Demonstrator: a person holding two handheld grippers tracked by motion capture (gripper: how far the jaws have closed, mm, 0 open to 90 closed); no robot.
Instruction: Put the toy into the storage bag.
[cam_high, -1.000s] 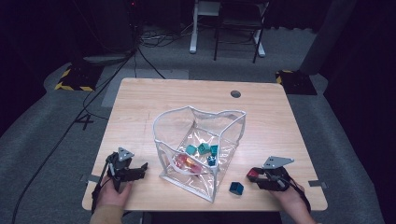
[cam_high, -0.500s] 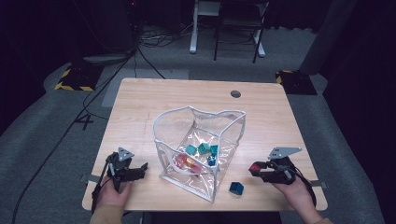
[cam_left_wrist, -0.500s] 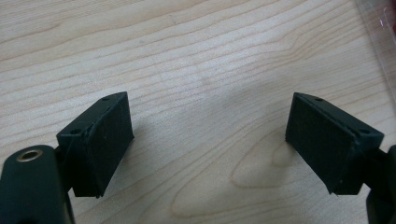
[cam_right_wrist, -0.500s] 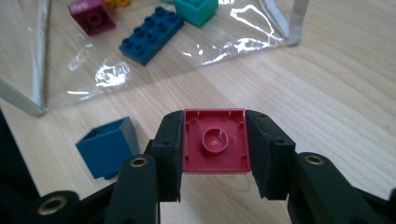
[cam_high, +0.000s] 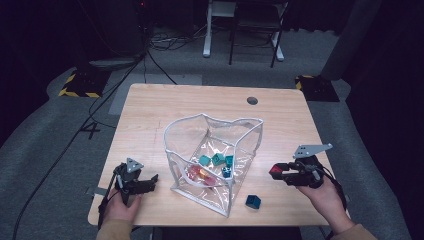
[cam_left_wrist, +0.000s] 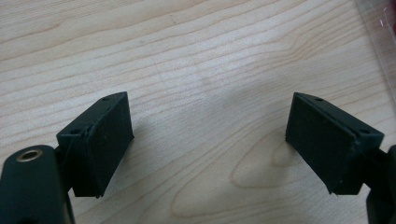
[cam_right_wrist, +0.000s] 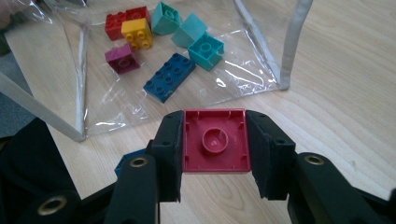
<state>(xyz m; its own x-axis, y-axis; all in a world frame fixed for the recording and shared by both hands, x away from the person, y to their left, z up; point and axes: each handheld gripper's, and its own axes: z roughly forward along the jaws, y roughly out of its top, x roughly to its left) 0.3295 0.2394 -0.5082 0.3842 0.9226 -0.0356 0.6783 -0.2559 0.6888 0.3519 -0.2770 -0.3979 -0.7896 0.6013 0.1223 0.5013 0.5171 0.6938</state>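
The right gripper (cam_high: 283, 172) has its jaws clenched on a red brick (cam_right_wrist: 215, 140), hollow underside showing, above the worktop (cam_high: 150, 115). The clear bag (cam_high: 212, 155) lies to its left. The left gripper (cam_high: 142, 184), jaws released, rests near-left.

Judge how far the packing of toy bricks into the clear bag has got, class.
Done: several bricks already lie inside the clear bag. In hand: the right gripper is shut on a red brick, clear of the table. Left: that brick and a blue brick beside the bag. The left gripper is open, holding nothing.
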